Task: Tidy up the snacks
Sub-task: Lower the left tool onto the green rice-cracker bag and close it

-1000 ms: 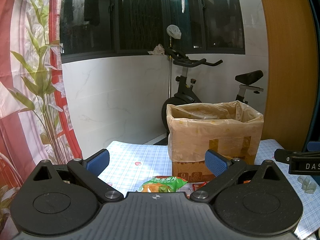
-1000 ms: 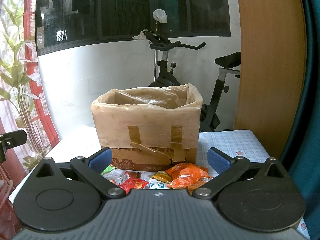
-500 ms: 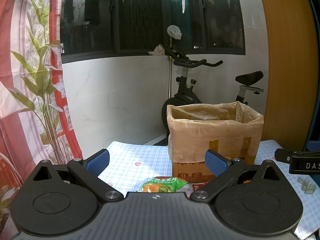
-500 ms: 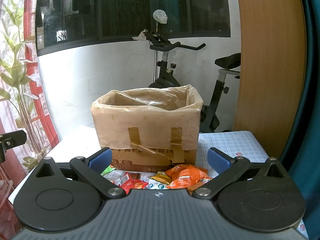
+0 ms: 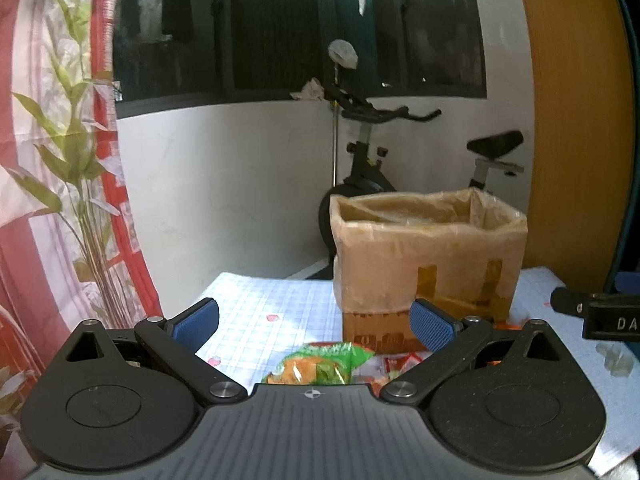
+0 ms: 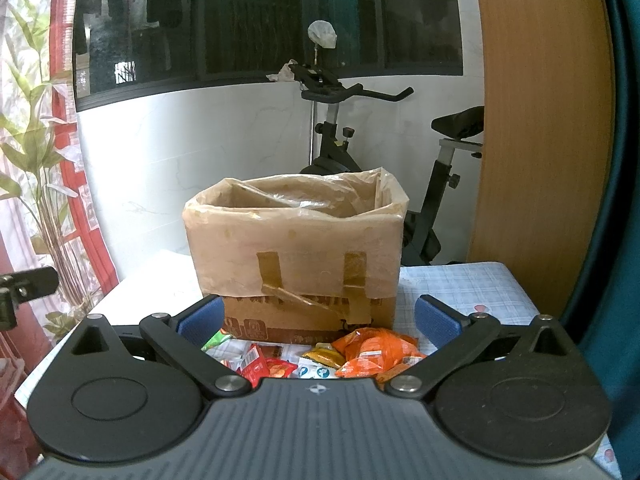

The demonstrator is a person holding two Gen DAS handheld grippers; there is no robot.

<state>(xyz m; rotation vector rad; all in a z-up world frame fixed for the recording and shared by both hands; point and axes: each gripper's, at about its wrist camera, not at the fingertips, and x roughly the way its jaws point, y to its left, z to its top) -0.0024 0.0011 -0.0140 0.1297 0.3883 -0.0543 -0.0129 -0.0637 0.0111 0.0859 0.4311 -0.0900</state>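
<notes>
A box (image 6: 294,248) stands on the bench (image 6: 460,284), toward its far side, with a bag (image 6: 304,196) lining it and folded over its rim. Snack packets (image 6: 372,350) lie in a heap on the bench just before the box. One packet (image 5: 320,364) lies at the left of the heap, near the box's front left corner. Behind the box and off the bench stands an exercise bike (image 6: 360,128), against the wall under the window (image 6: 260,20). A curtain (image 5: 48,160) hangs to the left of the bench, a wooden panel (image 6: 540,120) to the right.
</notes>
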